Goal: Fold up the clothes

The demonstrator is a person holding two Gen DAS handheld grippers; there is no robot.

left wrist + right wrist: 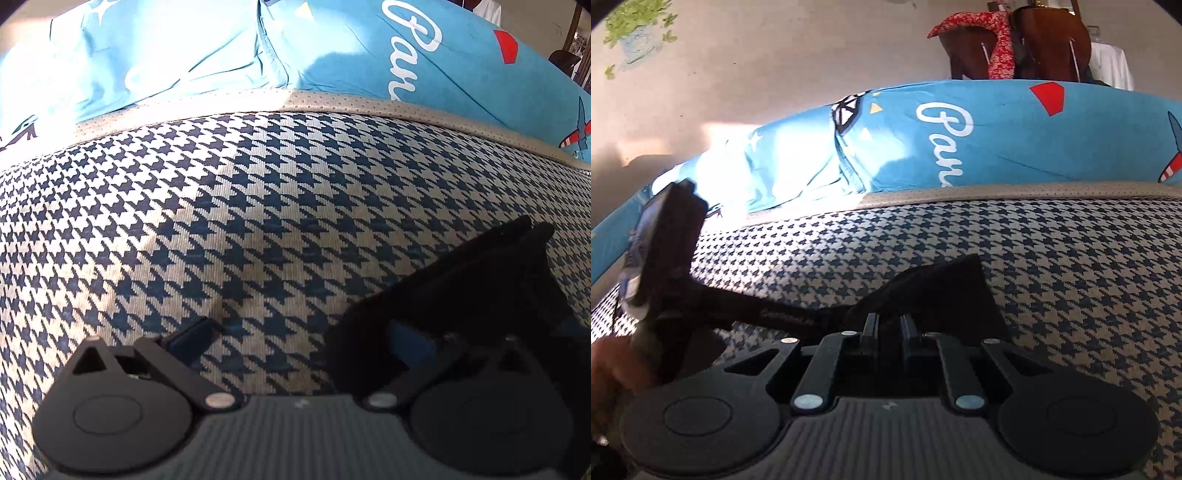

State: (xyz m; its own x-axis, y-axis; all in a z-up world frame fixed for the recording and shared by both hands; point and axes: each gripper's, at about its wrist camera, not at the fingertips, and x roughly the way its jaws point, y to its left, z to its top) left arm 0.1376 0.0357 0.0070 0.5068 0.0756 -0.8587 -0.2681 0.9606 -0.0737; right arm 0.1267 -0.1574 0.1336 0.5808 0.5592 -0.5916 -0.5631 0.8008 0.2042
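My right hand-held gripper is clamped on black cloth over the houndstooth blanket; my left hand-held gripper is spread apart.

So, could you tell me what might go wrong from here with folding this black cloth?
1. The left gripper is open, and the black cloth only lies against one of its fingers, so that end could slide off and sag.
2. The right gripper seems to pinch only a narrow edge of the cloth, so a tug might pull it free.
3. The checked fabric lies right underneath, so a low grab might catch it too.
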